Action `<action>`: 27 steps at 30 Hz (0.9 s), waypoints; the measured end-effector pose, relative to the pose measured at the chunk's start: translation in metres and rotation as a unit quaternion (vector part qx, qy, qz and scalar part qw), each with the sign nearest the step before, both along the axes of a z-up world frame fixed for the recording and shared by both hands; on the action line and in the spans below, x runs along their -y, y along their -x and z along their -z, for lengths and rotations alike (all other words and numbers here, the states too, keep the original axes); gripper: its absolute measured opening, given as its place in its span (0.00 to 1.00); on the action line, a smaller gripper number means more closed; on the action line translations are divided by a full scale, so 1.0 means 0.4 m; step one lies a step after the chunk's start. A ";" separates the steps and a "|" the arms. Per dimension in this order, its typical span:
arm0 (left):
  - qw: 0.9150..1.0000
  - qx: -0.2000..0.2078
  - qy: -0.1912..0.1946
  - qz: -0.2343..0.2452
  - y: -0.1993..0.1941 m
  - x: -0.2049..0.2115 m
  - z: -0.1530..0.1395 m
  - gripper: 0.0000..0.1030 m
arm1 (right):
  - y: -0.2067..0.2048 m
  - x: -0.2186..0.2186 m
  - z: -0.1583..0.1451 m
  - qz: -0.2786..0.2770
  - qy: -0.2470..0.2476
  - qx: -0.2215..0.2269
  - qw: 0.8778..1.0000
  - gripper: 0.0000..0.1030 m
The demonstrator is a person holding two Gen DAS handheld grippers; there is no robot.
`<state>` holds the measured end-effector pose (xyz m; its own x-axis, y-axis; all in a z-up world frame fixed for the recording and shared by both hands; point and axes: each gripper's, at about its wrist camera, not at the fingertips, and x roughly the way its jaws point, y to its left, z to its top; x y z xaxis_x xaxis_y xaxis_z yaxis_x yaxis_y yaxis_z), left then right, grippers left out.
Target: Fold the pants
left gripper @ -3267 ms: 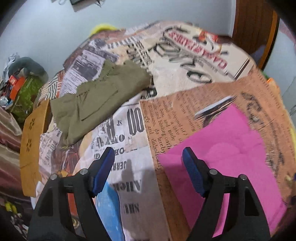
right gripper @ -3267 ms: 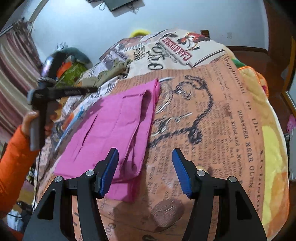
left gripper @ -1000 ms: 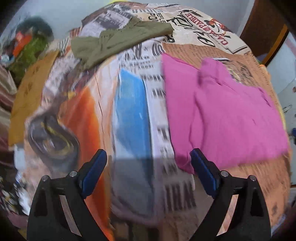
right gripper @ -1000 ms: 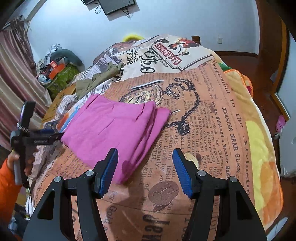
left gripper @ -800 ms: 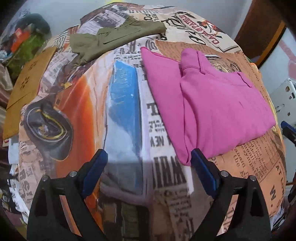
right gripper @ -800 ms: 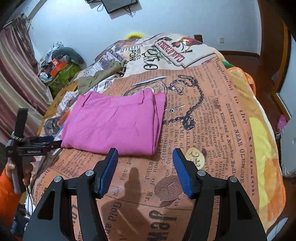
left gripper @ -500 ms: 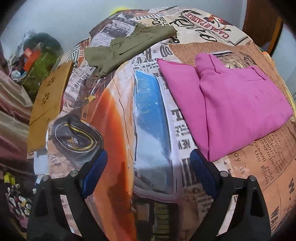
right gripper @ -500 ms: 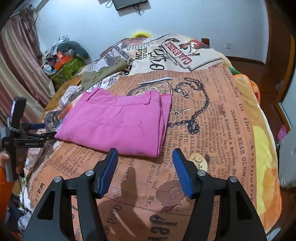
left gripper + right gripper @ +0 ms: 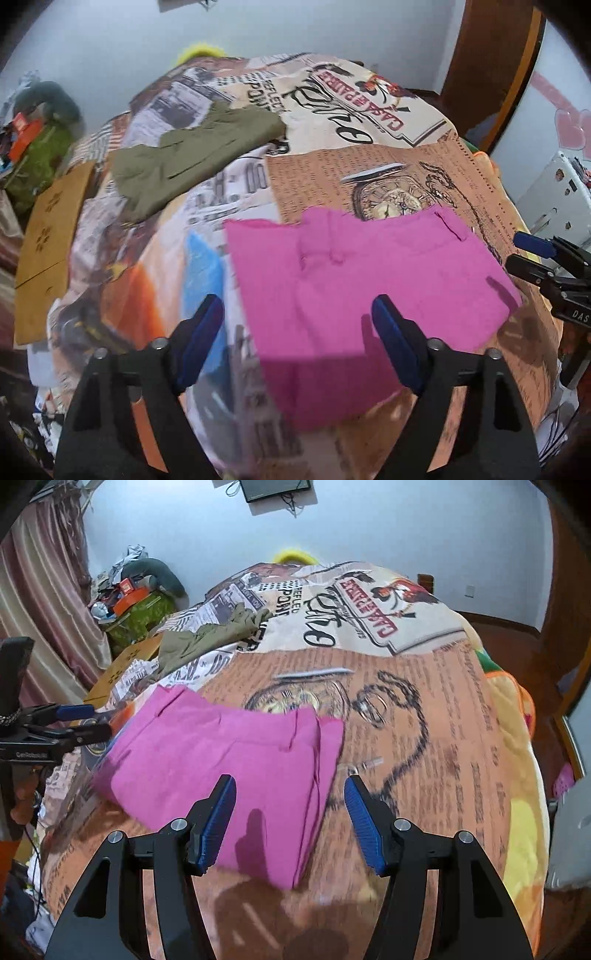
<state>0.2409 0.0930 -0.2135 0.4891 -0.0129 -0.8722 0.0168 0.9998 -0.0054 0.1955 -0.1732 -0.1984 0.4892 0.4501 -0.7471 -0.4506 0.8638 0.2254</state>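
Note:
Folded pink pants lie flat on the newspaper-print blanket. My left gripper hovers over their near left part, jaws closing, with the pads touching no cloth. My right gripper is open above the near right corner of the pink pants, nothing pinched. Each gripper shows in the other's view: the right gripper past the pants' right edge, the left gripper beyond their left edge. Folded olive pants rest farther back on the left.
Brown cardboard lies off the bed's left side, with a pile of clutter in the corner behind it. A white appliance stands to the right. The orange-yellow blanket edge drops away at the right.
My left gripper swung right from the blue and orange print to over the pink pants, and its jaws narrowed. My right gripper moved in over the pants' corner. The pants lie as before.

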 end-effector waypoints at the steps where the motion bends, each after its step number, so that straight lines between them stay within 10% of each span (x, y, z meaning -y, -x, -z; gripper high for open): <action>1: 1.000 -0.006 0.004 0.000 -0.018 0.005 0.009 0.74 | -0.014 -0.008 0.002 -0.005 0.000 0.002 1.000 0.55; 18: 0.997 -0.049 0.055 0.009 -0.127 0.028 0.124 0.47 | -0.178 -0.054 0.116 -0.041 -0.019 -0.073 0.996 0.27; 27: 0.999 -0.022 0.031 -0.014 -0.117 0.022 0.121 0.41 | -0.160 -0.081 0.104 -0.060 0.038 -0.016 0.997 0.13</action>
